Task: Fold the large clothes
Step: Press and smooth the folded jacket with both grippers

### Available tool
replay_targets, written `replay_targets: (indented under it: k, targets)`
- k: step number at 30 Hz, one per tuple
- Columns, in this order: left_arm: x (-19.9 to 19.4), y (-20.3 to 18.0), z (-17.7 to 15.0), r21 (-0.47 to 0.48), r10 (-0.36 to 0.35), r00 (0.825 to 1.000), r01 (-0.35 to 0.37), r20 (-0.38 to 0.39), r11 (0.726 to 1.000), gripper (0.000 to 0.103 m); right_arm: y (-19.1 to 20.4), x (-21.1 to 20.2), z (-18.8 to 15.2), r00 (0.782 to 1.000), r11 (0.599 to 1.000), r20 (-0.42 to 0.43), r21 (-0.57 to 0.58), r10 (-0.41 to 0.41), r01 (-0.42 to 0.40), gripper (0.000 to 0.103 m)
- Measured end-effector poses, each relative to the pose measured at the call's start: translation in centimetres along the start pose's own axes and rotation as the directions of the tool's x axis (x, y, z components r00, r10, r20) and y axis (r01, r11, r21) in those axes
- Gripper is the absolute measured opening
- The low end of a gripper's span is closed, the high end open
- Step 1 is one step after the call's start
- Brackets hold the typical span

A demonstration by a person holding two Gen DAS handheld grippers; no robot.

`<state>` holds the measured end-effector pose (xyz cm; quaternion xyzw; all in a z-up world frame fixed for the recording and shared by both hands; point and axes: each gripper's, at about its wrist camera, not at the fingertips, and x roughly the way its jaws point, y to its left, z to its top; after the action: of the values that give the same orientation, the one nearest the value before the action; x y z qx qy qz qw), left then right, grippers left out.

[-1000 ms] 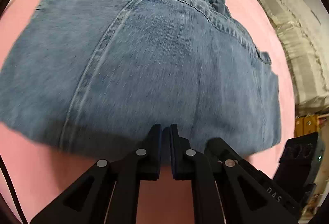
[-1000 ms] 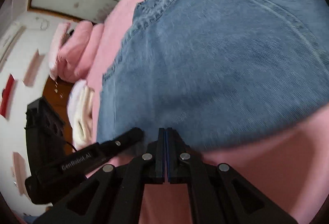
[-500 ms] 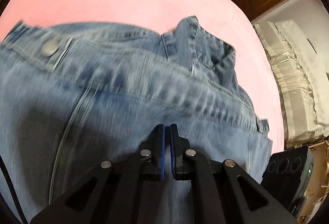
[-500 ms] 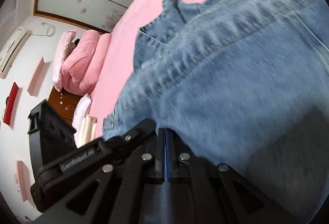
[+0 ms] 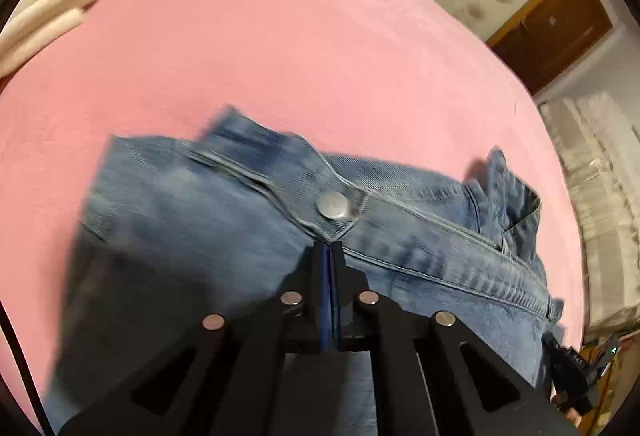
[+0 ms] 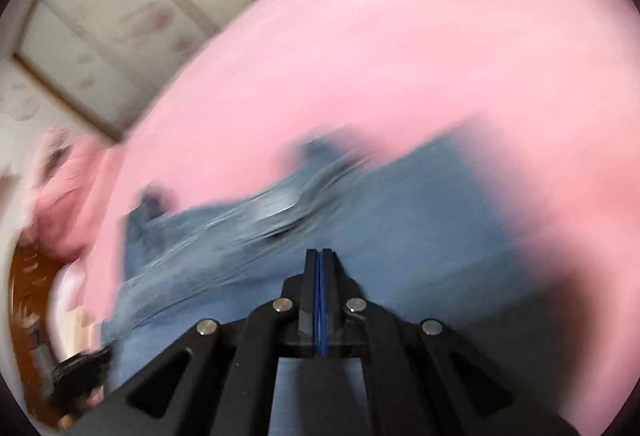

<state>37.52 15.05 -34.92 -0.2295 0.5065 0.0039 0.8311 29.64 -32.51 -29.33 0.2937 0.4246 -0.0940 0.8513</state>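
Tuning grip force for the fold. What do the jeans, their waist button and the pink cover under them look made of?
Jeans: blue denim, looks like cotton twill; diagonal weave, faded patches and double-stitched seams show.
Waist button: metal by the look, dull silver with a soft sheen.
Pink cover: matte woven fabric with a fine, slightly fuzzy texture, probably a cotton-type bedsheet; exact fibre can't be told.

- We can read no text, label, brand or number in either view.
- The metal button (image 5: 335,205) on the jeans (image 5: 192,220) shows us no legible lettering.
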Motion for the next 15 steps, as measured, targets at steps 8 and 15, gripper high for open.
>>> replay_targets:
  k: [8,15]
  targets:
    - [-3.0,-0.7,0.2,-0.02,0.085,0.996,-0.084,0.013,0.996,0.003,3.3,-3.9,-0.2,0.983,0.975,0.108,-0.149,-0.15,0.165,0.0]
    - [-1.8,-10.5,-7.3,0.092,-0.186,0.954,0.212,-0.235,0.973,0.003,13.1,1.3,-10.4,0.858,0.895,-0.262,0.065,0.441,-0.44,0.0]
